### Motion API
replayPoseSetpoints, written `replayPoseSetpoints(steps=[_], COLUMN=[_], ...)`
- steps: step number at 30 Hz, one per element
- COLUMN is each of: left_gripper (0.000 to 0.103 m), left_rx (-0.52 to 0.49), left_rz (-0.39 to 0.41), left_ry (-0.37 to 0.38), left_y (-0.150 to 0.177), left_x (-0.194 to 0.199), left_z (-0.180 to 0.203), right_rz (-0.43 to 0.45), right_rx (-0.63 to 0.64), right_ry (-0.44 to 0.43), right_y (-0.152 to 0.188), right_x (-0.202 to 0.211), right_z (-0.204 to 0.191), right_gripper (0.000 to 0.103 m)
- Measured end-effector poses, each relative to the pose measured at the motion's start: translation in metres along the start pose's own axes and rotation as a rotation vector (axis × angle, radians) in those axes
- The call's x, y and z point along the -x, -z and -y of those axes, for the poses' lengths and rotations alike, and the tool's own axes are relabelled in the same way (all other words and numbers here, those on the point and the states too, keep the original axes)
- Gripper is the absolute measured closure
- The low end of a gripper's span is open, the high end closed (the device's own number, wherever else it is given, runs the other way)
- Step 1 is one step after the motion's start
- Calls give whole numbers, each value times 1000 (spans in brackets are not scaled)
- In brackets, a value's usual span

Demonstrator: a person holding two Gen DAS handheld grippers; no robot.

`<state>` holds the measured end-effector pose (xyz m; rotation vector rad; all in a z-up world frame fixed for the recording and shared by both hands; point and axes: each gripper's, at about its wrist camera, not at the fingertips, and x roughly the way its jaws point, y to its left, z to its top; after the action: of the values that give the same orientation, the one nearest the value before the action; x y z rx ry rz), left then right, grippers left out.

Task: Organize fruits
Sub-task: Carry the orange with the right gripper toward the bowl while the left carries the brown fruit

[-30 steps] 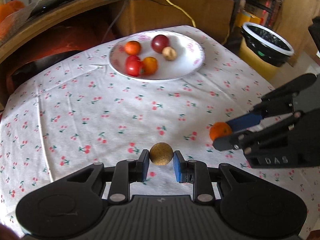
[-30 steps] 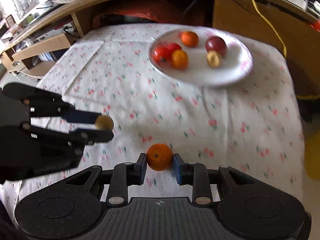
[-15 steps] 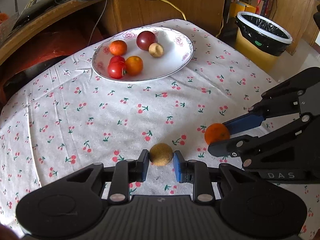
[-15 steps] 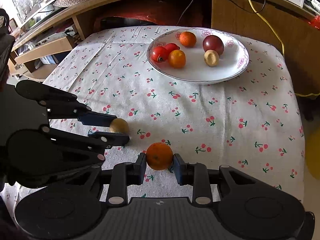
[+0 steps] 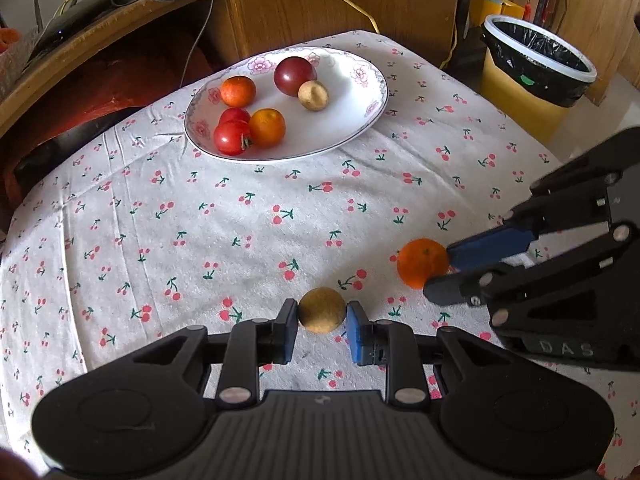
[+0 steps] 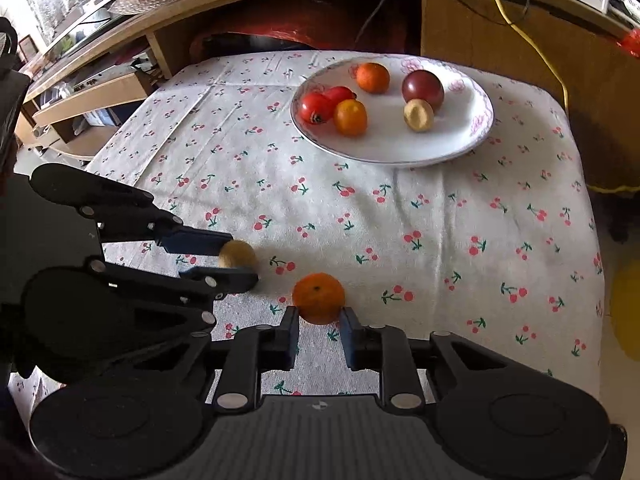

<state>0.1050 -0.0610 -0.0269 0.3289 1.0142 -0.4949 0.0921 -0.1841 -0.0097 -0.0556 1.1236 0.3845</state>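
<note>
Both claws are loaded, as far as I can judge: my left gripper (image 5: 322, 322) has its pads pressed to either side of a small tan fruit (image 5: 321, 309), and my right gripper (image 6: 319, 325) is pinched on a small orange (image 6: 319, 298), which sits at the very tips of the fingers. From each wrist view I see the other claw close beside me with its fruit, both low over the cherry-print tablecloth (image 5: 240, 220); whether the fruits are resting on the cloth or just off it I cannot tell. Further out, across a bare stretch of cloth, sits the flowered white plate (image 5: 372, 104), well apart from both claws. It already carries five pieces: two red tomatoes (image 5: 231, 132) touching each other, an orange one (image 5: 267, 127) against them, another orange fruit (image 5: 238, 91) behind, and a dark purple plum (image 5: 293, 75) with a second tan fruit (image 5: 313, 95) just beside it. I reckon the job is well advanced; the two pieces I hold look like the last, and carrying them over to the plate is what remains. Beyond the table stands a lined waste bin (image 5: 536, 60).
</note>
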Motion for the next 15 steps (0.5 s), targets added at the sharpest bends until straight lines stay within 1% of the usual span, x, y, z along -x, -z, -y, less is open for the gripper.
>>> replayPoseSetpoints(steps=[3, 5, 7, 8, 11, 15], left_gripper=[69, 69, 69, 69, 69, 69], left_rx=[2, 5, 13, 15, 16, 15], left_rz=[-6, -3, 2, 4, 8, 15], left_ry=[-10, -14, -14, -14, -7, 5], left_y=[3, 4, 6, 6, 7, 5], left_x=[4, 8, 11, 11, 12, 12], left_z=[1, 0, -2, -2, -3, -3], right_rz=[-8, 10, 15, 19, 24, 4], right_rx=[-6, -1, -10, -12, 1, 4], right_ry=[-10, -12, -14, -17, -20, -29], right_y=[-1, -2, -3, -3, -2, -3], right_x=[1, 4, 5, 6, 5, -2], right_z=[4, 4, 6, 7, 5, 1], right_gripper=[87, 86, 84, 81, 81, 79])
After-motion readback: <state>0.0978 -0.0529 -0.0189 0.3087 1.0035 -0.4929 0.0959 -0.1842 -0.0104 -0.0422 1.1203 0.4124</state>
